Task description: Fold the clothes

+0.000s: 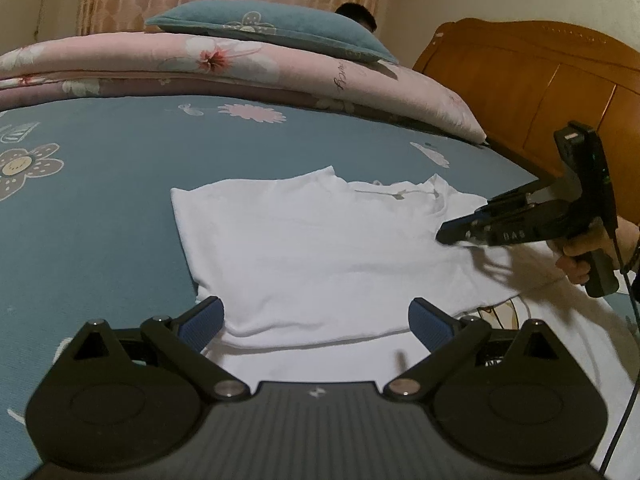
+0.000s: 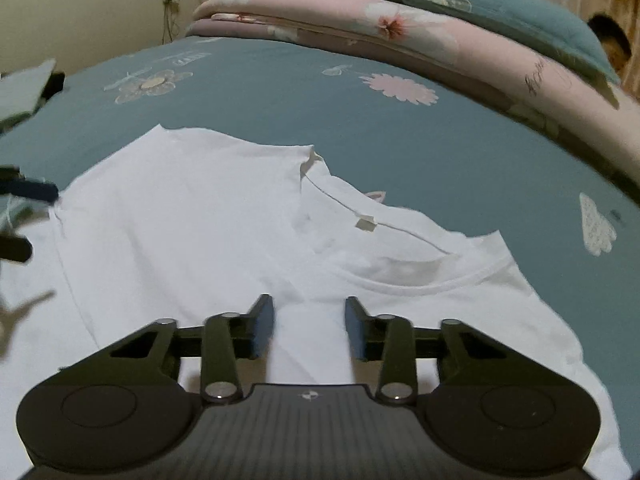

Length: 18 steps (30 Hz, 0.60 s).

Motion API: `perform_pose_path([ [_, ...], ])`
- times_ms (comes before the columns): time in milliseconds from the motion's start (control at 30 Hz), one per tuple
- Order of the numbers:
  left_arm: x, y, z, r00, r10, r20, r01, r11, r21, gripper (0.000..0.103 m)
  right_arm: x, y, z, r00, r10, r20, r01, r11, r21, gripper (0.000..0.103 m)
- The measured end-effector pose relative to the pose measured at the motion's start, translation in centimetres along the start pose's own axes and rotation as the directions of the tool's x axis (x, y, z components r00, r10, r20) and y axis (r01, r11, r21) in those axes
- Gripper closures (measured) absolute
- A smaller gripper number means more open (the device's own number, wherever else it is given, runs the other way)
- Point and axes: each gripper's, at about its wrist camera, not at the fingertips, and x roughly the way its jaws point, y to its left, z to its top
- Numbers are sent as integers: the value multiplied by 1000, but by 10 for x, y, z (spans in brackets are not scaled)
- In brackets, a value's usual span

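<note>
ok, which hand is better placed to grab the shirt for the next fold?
Left, probably. The left gripper is wide open astride the shirt edge; the right gripper sits over flat cloth near the collar, with no edge between its fingers.

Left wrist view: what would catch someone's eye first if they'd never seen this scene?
The white T-shirt stands out first, lying partly folded in the middle of the teal flowered bedsheet. Next is the right gripper, reaching in from the right, low over the shirt below its collar. Behind them a folded pink quilt lies across the bed with a teal pillow on top.
</note>
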Motion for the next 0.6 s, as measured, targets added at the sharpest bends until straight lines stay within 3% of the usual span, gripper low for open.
perform_pose_path([
  [233,0,2,0,1000,0,5,0,1000,-1,5,-5,7,2,994,-90,68,90,996,7,103],
  [400,-2,3,1,1000,-3,12,3,1000,-11,5,-3,9,7,990,-134,44,134,991,11,97],
  [467,-4,4,2,1000,-2,17,2,1000,-19,5,-11,11,11,989,-121,80,117,992,53,93],
  [600,-8,7,3,1000,-3,26,4,999,-37,5,-6,33,22,997,9,76,-13,999,44,86],
])
